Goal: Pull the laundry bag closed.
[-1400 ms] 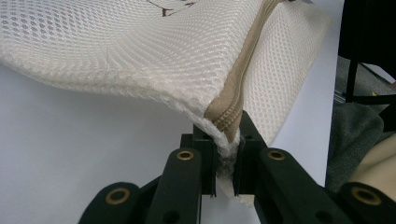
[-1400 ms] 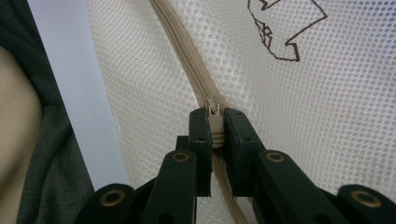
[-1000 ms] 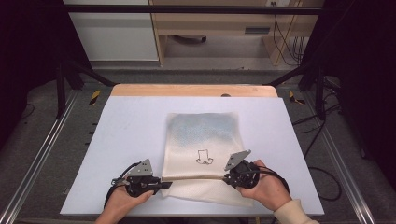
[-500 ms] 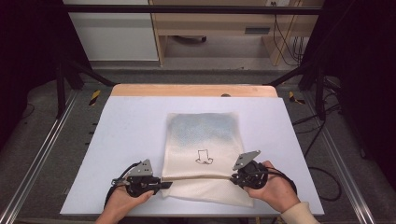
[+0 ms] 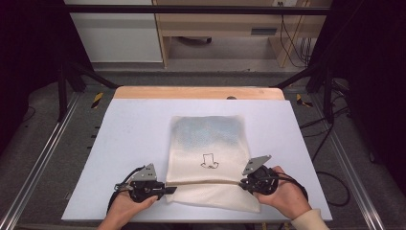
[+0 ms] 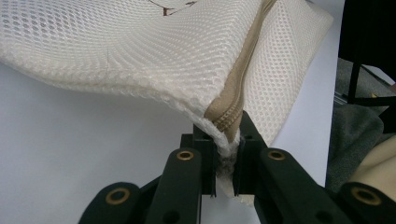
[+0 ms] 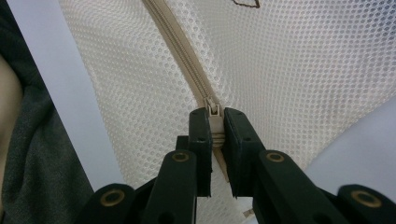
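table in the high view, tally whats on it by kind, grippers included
mesh laundry bag with zipper: 1
grippers, left gripper and right gripper, each clamped on an end of the zipper: 2
total: 3

Each hand-held gripper is black, the left hand-held gripper [image 5: 168, 190] and the right hand-held gripper [image 5: 242, 181] alike. Both have a grey three-cornered plate on top and a black cable. Round brass rivets sit on the black arms. The person wears a cream sleeve [image 5: 306, 221].
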Action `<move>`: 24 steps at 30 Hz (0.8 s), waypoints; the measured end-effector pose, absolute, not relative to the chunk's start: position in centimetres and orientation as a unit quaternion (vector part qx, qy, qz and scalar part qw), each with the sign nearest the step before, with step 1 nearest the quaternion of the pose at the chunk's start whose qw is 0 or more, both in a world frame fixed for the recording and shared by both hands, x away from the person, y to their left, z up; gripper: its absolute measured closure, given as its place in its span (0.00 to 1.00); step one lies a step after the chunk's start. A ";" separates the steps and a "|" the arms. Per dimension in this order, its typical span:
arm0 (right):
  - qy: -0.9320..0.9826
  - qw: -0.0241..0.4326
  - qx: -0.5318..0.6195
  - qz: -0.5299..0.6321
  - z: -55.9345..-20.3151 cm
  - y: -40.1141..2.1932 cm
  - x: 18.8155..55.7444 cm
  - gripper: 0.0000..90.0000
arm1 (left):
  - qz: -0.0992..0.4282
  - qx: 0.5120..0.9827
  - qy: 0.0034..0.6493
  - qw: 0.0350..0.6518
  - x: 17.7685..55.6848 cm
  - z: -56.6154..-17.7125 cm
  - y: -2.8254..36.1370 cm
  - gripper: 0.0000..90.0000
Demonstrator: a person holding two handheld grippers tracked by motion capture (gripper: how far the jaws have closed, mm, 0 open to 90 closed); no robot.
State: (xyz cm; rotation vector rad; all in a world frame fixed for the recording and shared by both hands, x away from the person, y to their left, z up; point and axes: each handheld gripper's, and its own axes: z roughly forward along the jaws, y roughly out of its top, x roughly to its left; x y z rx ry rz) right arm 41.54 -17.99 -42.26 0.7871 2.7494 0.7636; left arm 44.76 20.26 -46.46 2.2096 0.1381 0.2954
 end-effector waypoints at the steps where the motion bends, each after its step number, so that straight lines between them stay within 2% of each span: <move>1: 0.924 0.090 0.266 0.260 -42.3 -18.1 41.5 0.91 | 0.119 0.889 0.056 0.438 44.7 -46.5 20.3 0.92; 24: 0.916 0.099 0.287 0.263 -42.5 -20.3 41.3 0.91 | 0.119 0.888 0.056 0.441 44.7 -46.5 20.2 0.92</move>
